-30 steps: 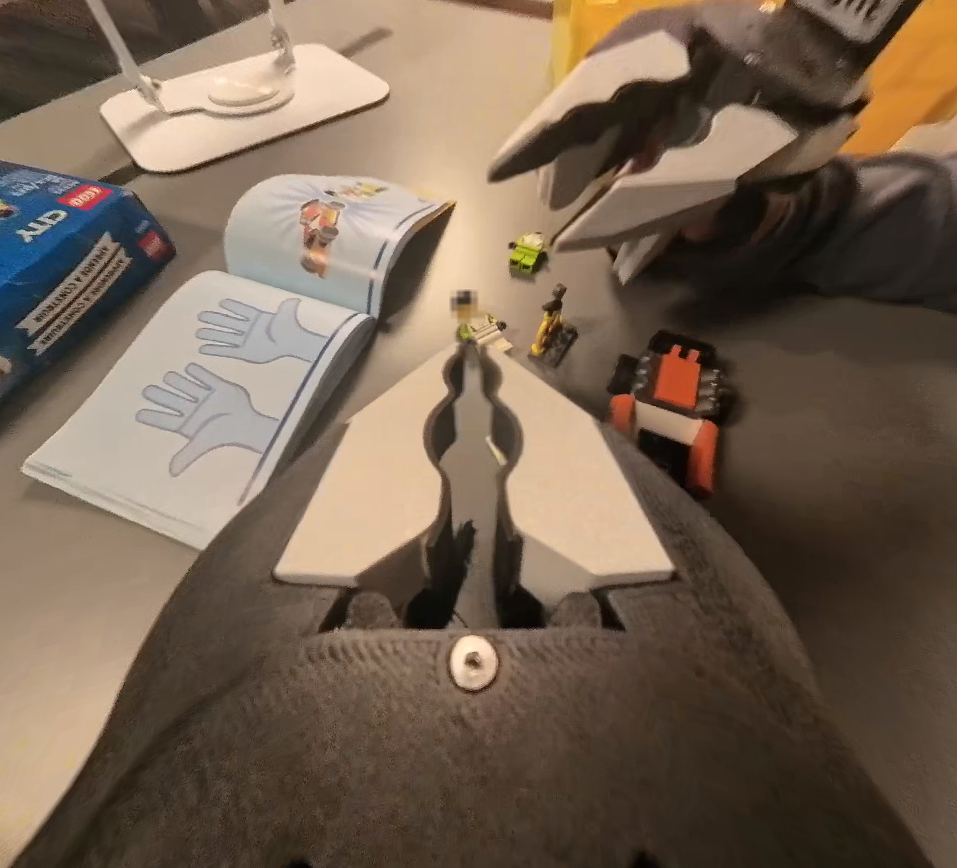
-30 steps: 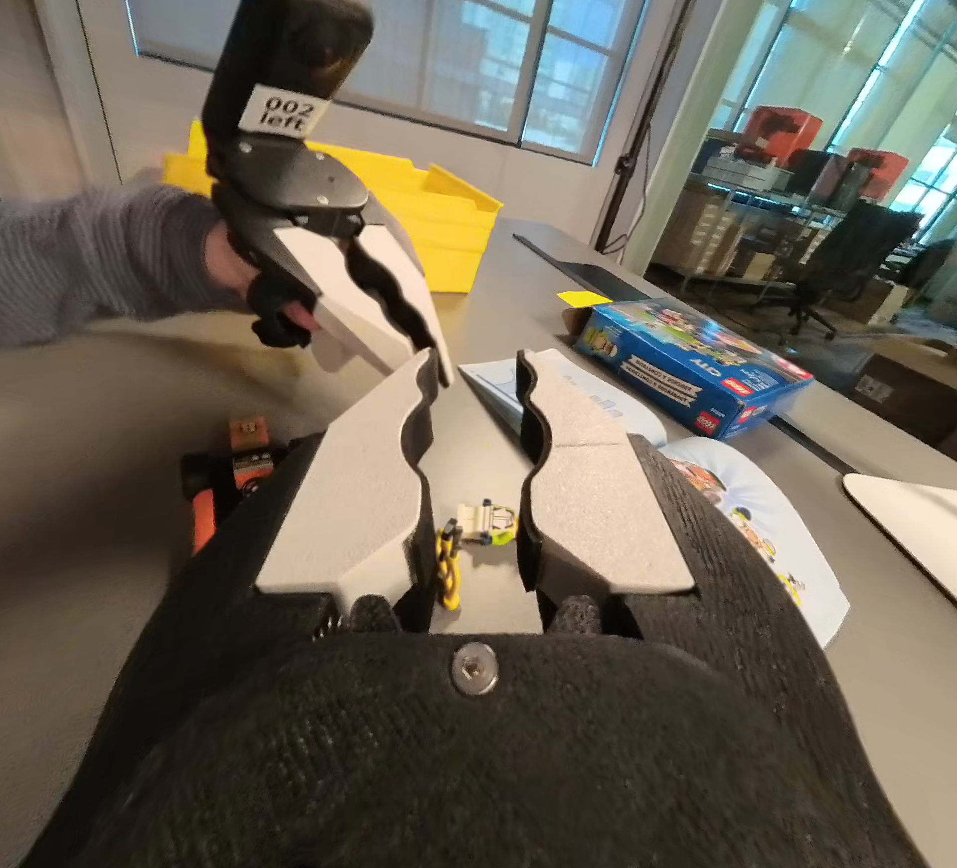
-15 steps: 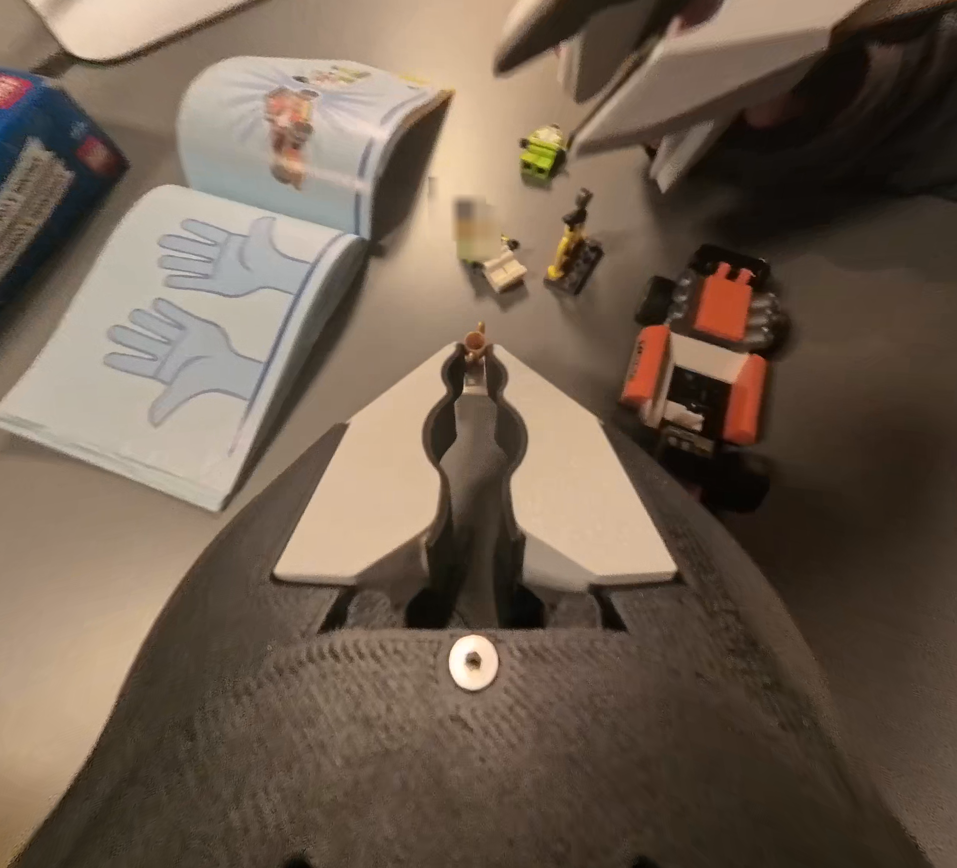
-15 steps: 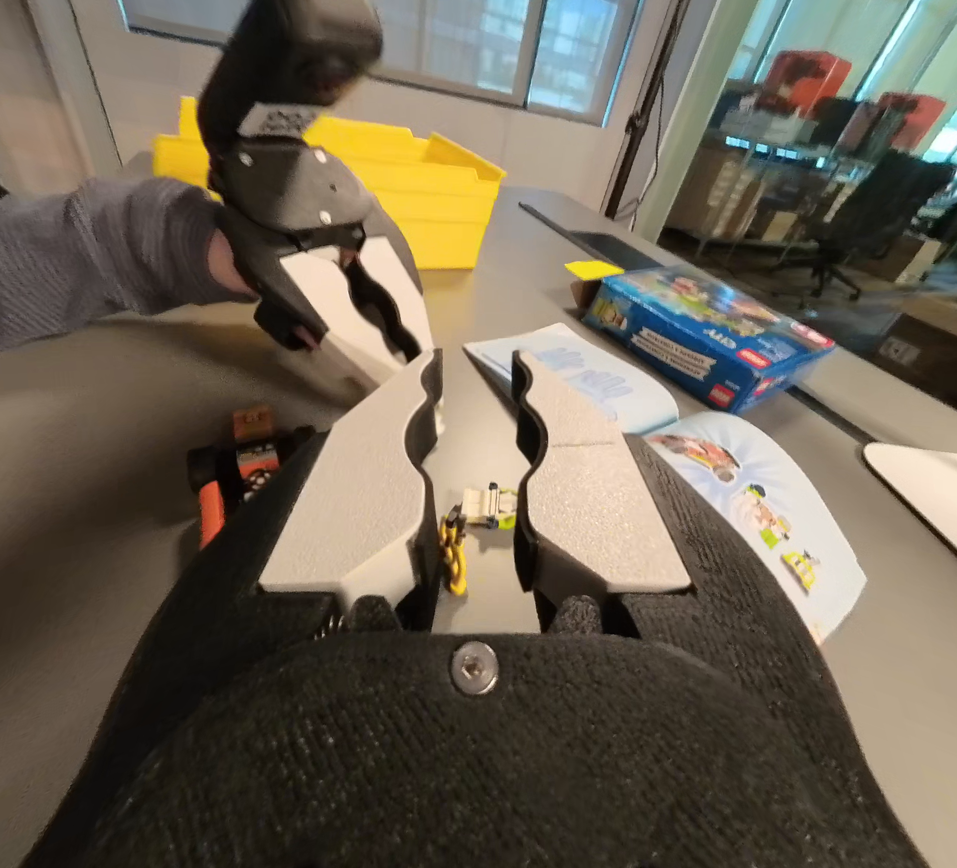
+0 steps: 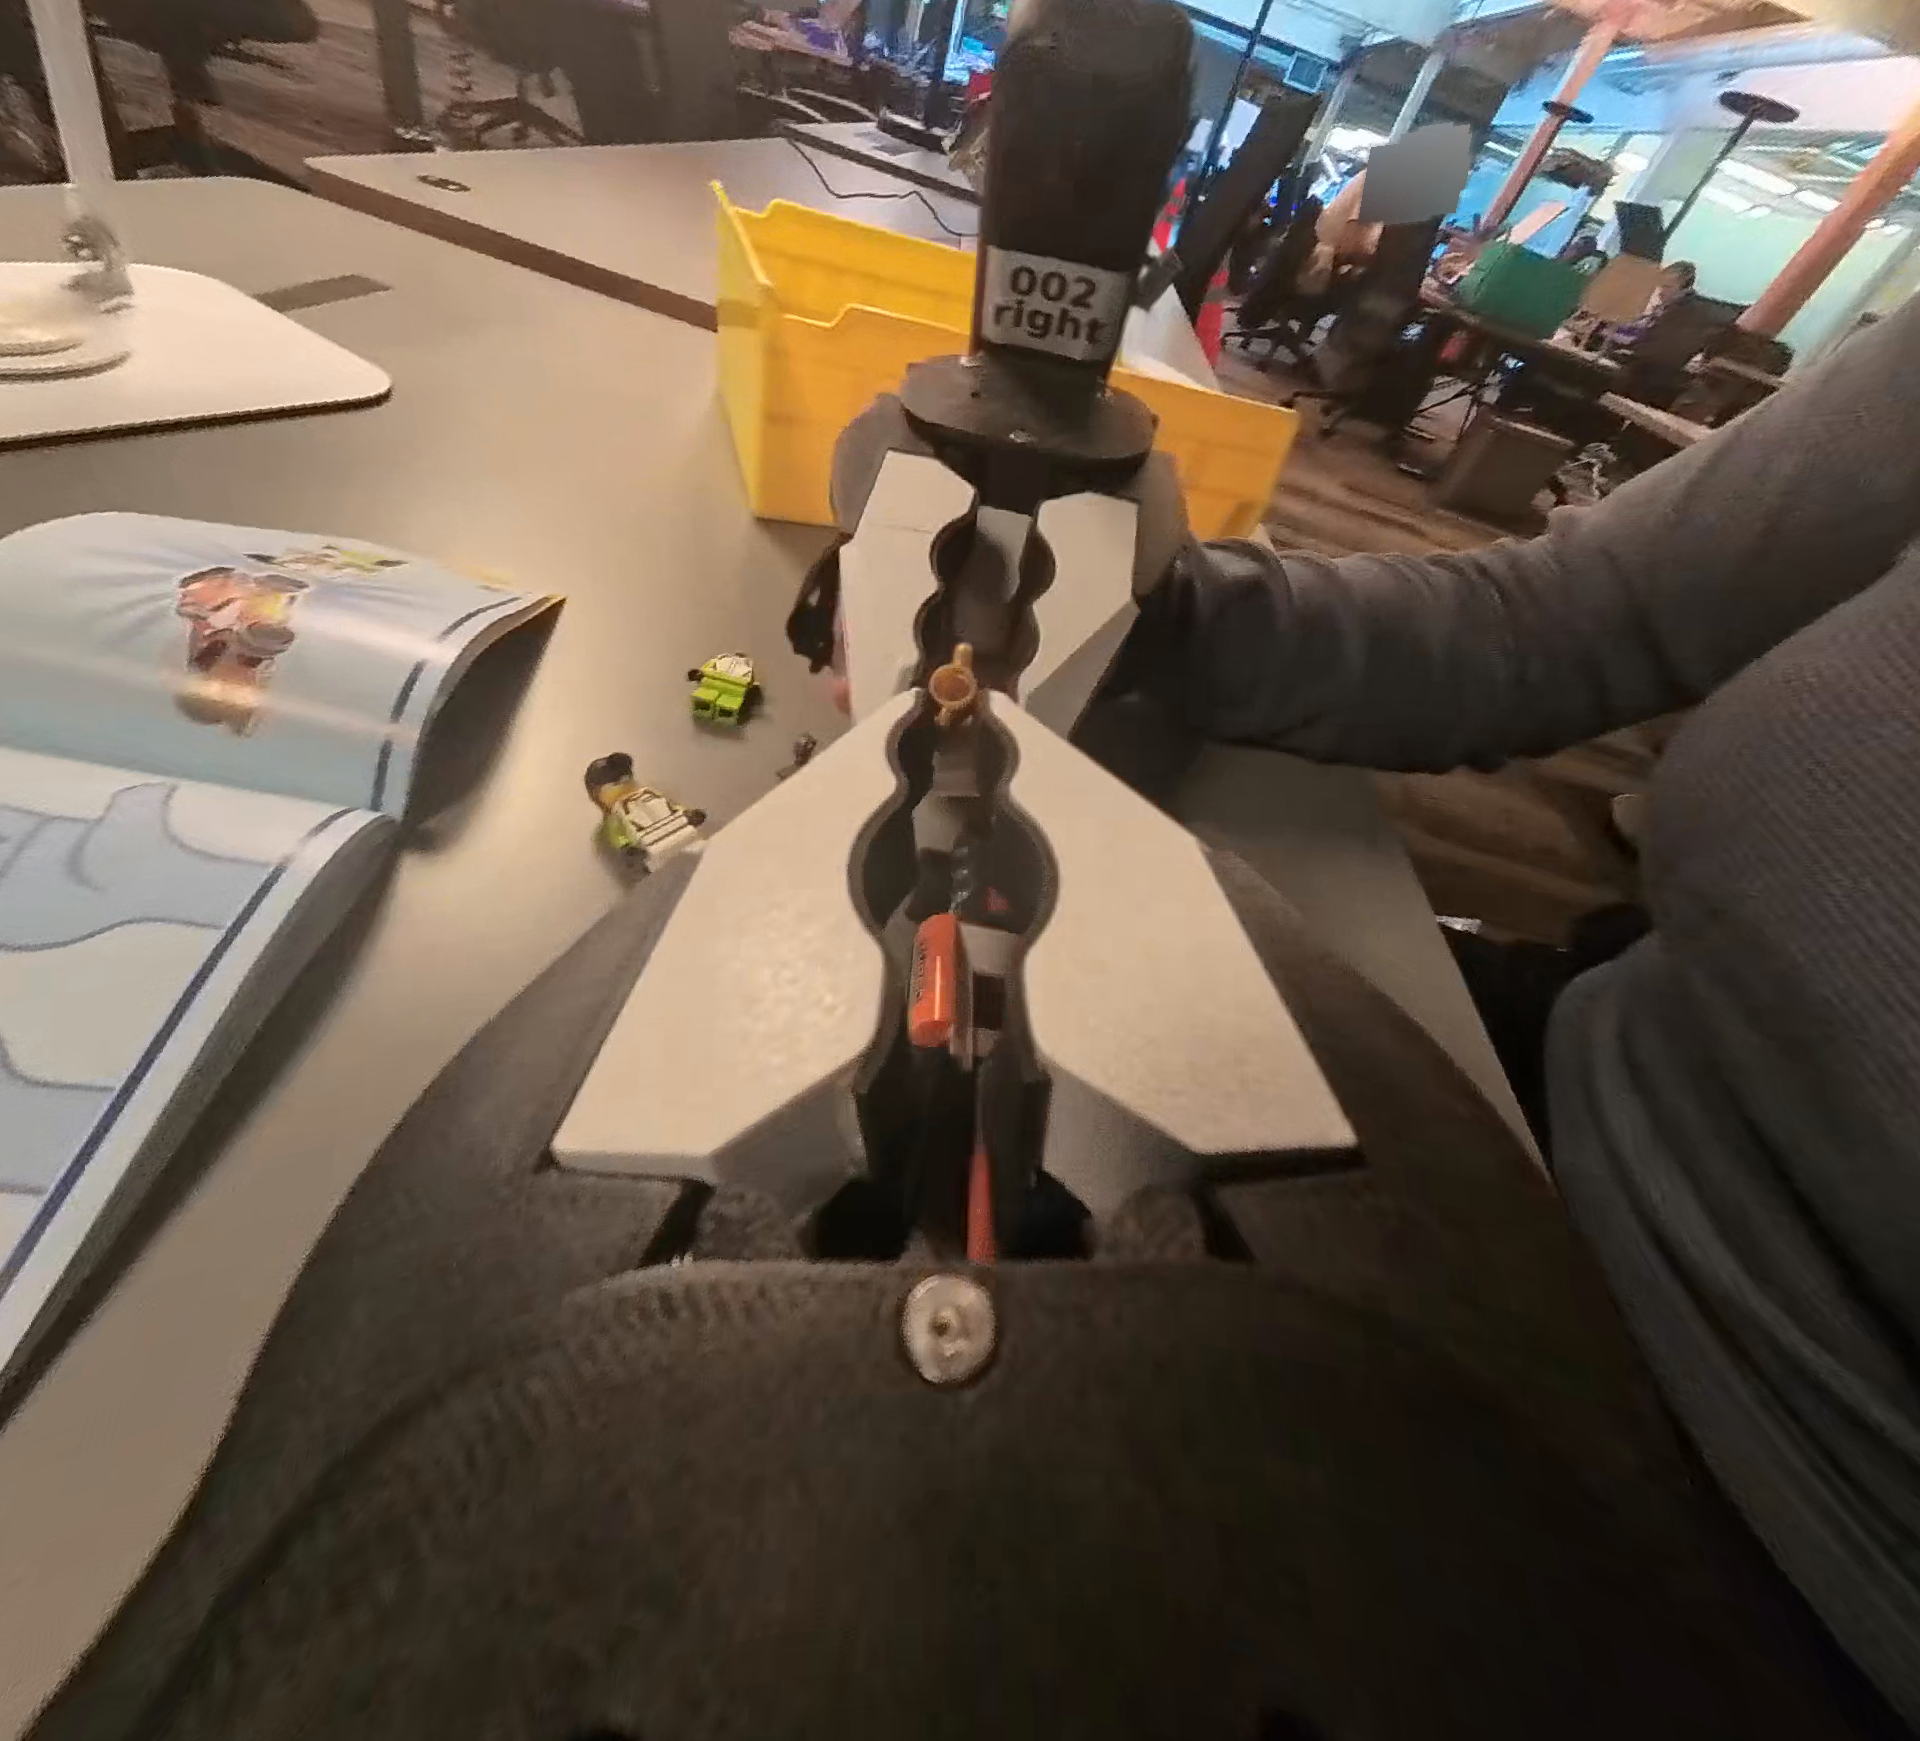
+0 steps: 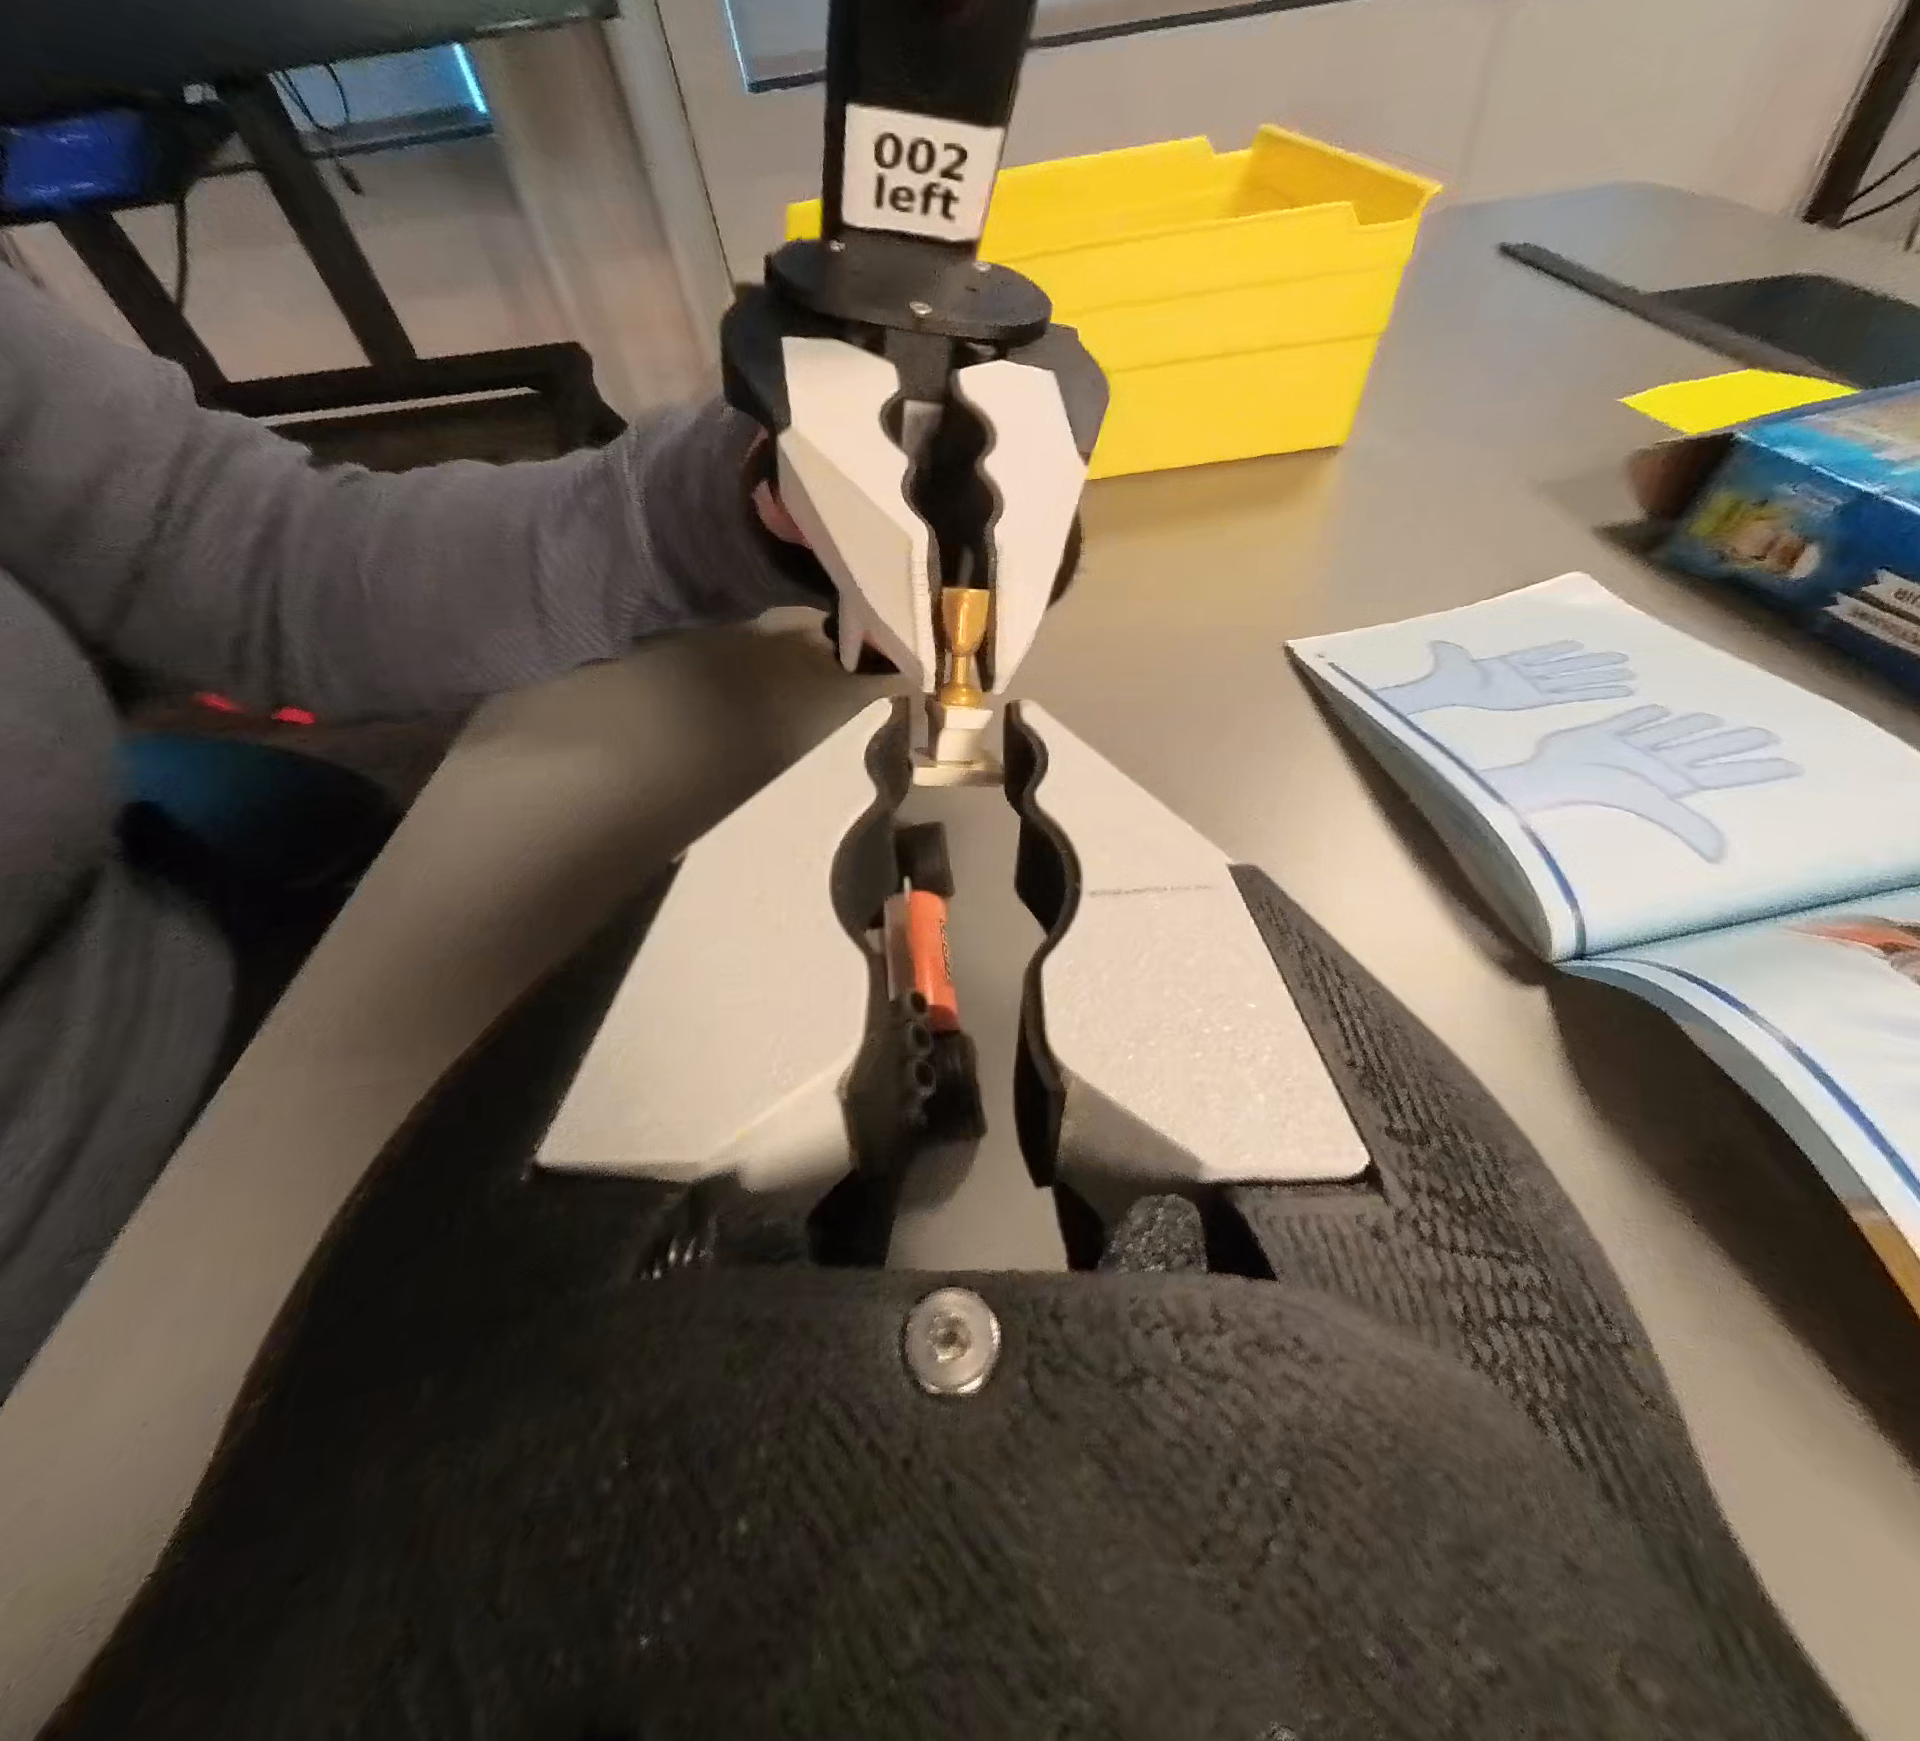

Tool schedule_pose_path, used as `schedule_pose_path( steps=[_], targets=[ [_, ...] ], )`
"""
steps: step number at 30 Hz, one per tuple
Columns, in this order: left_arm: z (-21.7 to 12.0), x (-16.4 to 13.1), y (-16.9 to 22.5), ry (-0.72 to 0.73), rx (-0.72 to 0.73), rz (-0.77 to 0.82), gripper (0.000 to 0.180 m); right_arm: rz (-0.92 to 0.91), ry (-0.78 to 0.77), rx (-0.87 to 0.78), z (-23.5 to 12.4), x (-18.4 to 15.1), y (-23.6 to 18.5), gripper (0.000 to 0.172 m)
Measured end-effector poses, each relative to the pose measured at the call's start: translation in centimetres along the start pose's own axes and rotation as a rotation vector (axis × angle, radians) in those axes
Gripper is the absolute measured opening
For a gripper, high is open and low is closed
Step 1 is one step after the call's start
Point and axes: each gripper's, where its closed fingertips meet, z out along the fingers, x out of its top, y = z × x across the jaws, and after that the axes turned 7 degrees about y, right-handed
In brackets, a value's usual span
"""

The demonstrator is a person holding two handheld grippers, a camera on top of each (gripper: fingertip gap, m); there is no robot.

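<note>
My left gripper (image 5: 951, 704) is shut on a small gold goblet (image 5: 953, 681) and holds it in the air above the table. In the right wrist view the goblet (image 6: 961, 637) stands upright between the left fingers (image 6: 1023, 548). My right gripper (image 6: 951, 723) faces the left one tip to tip. It is shut on a small white pedestal piece (image 6: 951, 748). The goblet's foot sits right on top of that white piece. An orange and black toy vehicle (image 6: 927, 953) lies on the table below both grippers.
On the grey table (image 5: 582, 444) lie a green toy torso (image 5: 724, 689), a minifigure (image 5: 639, 813) and an open booklet (image 5: 156, 756). A yellow bin (image 6: 1195, 289) stands behind, a blue box (image 6: 1818, 507) to the right and a white lamp base (image 5: 156, 361) at the far left. Only a small space, under 4 cm, lies between the two pairs of fingers. Left tips and right tips are each some 12 cm from the green toy torso (image 5: 724, 689).
Both grippers rose from the table and turned to face each other. The right jaws narrowed onto the white piece. The left brought the goblet down onto it.
</note>
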Motion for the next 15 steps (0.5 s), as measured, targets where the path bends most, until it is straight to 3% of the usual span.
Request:
schedule_pose_path(
  steps=[2,4,6,8,11,15],
  targets=[
    [0.1,0.3,0.2,0.015,-0.003,0.012,0.005,-0.049,-0.035,-0.015,-0.4,-0.1,0.1,0.016],
    [-1.1,3.5,0.6,0.186,-0.031,-0.023,0.005,-0.185,-0.191,-0.139,-1.3,-2.4,2.1,0.016],
    [-3.7,6.0,-0.7,0.313,0.044,-0.036,0.005,-0.168,-0.101,-0.173,-1.6,-0.8,2.4,0.016],
    [-4.9,4.7,-2.7,0.249,0.168,-0.02,0.005,-0.184,-0.036,-0.222,-1.8,0.7,2.8,0.016],
    [-4.2,2.3,-4.2,0.137,0.233,-0.065,0.005,-0.233,-0.088,-0.277,-1.8,-0.1,3.5,0.016],
    [-3.4,-3.0,-6.4,-0.198,0.397,0.011,0.006,-0.267,-0.153,-0.283,-1.2,-1.3,3.5,0.016]
  ],
)
